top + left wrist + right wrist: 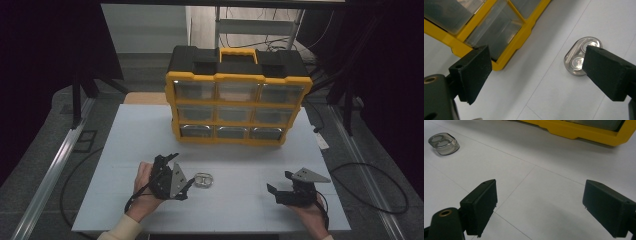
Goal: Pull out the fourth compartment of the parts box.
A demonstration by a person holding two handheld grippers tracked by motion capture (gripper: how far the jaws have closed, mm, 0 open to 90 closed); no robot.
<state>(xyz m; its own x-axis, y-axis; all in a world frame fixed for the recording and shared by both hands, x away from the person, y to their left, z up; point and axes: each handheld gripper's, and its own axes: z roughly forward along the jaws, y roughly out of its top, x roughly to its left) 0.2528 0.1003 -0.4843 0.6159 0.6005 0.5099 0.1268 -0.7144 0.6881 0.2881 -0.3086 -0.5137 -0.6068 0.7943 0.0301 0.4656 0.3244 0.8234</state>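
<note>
White table (125, 150), yellow drawer organizer (239, 102) at back, small clear case (203, 180) near front

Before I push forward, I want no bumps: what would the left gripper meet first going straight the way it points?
Probably bare table: the left gripper is open, the small clear case sits by its right jaw, and the yellow organizer lies farther on.

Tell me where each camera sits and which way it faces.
High view: above the person's side, looking forward and down at the table, yellow drawer organizer, both hands and claws.
Left gripper view: rides the left claw, open, facing the clear case.
Right gripper view: rides the right claw, open, facing bare table.
All three share the case and organizer.
</note>
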